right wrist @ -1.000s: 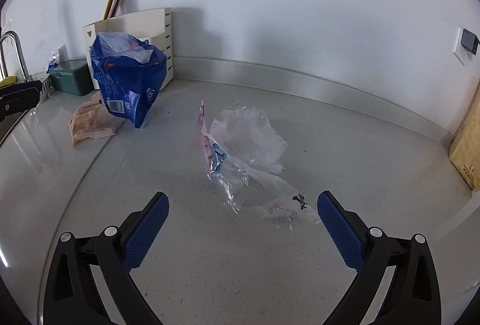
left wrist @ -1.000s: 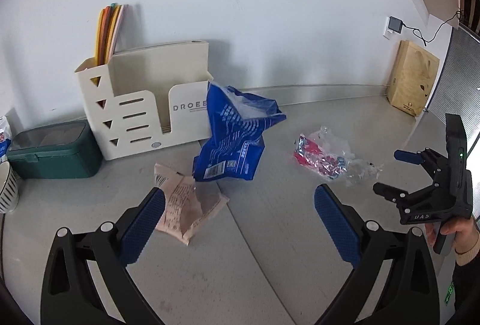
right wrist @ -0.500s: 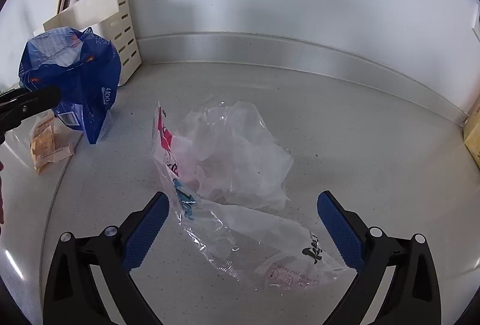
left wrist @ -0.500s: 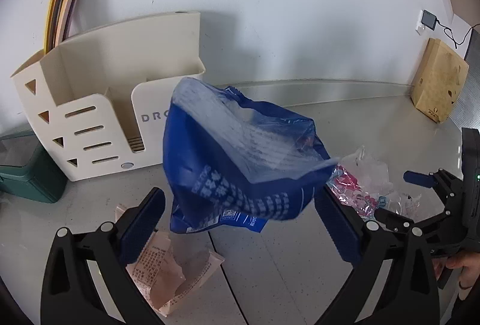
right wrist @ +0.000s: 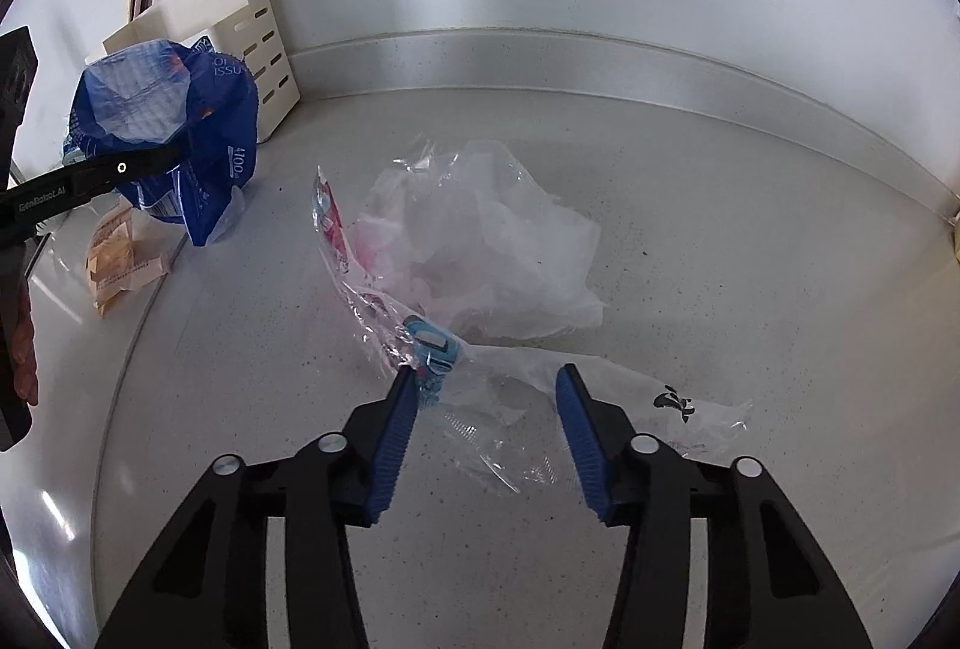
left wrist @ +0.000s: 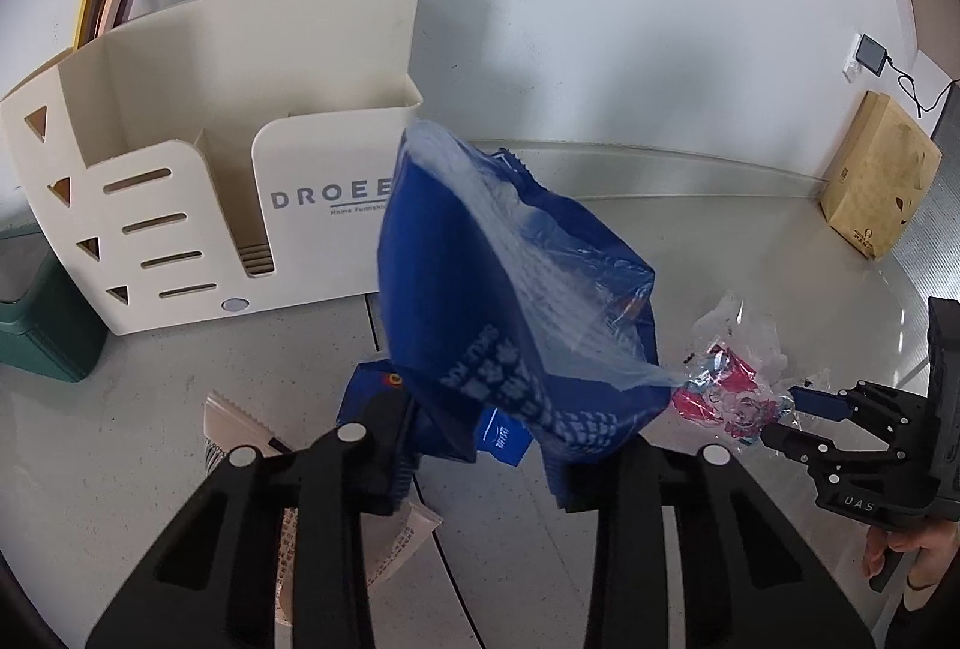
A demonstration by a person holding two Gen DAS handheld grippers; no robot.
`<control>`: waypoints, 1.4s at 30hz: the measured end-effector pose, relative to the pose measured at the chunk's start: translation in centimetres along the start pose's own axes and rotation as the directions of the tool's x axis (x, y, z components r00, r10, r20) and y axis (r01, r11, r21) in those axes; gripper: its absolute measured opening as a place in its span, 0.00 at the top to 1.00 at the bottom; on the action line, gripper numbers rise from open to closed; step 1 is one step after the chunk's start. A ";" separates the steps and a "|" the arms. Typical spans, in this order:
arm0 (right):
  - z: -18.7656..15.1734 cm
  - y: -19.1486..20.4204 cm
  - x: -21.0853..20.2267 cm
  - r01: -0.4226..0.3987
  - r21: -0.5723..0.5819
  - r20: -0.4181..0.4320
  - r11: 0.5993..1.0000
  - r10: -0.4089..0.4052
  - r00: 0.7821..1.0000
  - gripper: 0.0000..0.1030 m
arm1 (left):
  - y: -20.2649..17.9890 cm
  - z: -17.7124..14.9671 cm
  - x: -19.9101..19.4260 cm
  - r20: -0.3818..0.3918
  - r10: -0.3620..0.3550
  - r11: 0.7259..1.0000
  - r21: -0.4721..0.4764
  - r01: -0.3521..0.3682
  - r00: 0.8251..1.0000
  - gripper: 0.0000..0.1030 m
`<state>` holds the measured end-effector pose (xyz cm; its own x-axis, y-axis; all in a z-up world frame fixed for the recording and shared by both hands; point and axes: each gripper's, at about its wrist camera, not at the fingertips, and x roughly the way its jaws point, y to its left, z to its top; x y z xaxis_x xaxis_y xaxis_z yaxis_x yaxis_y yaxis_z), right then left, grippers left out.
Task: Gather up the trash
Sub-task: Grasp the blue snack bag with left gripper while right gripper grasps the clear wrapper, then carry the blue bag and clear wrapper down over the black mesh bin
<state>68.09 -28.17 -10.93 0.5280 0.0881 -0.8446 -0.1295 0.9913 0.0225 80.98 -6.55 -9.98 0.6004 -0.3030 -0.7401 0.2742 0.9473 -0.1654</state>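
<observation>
Both jaws closing since a second ago: left gripper (left wrist: 483,460) onto blue bag (left wrist: 510,289), right gripper (right wrist: 483,430) around clear wrapper (right wrist: 480,397) (pads not yet pressing), at six o'clock, collection beginning.

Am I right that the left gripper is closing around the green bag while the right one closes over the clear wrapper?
Not quite: the bag between the left gripper pads is blue, as the left wrist view shows. The right gripper is closing over the clear wrapper.
</observation>
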 end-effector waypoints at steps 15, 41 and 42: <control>-1.9 -1.7 -2.7 -0.093 0.028 0.038 0.995 0.092 0.995 0.79 | 0.1 -2.7 -5.4 0.076 -0.051 0.999 0.020 0.050 0.996 0.78; -15.0 4.0 -22.3 -0.205 -0.017 0.192 0.979 0.204 0.960 0.80 | -3.9 -18.3 -28.5 0.176 -0.178 0.984 0.013 0.178 0.968 0.78; -15.6 4.2 -22.8 -0.218 -0.016 0.196 0.976 0.217 0.956 0.80 | -3.9 -19.2 -29.4 0.180 -0.178 0.984 0.006 0.180 0.967 0.78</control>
<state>42.44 -27.48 0.12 0.6413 0.3183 -0.6982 -0.2551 0.9466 0.1972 47.85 0.68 -0.12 0.6670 -0.4807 -0.5693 0.3827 0.8766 -0.2918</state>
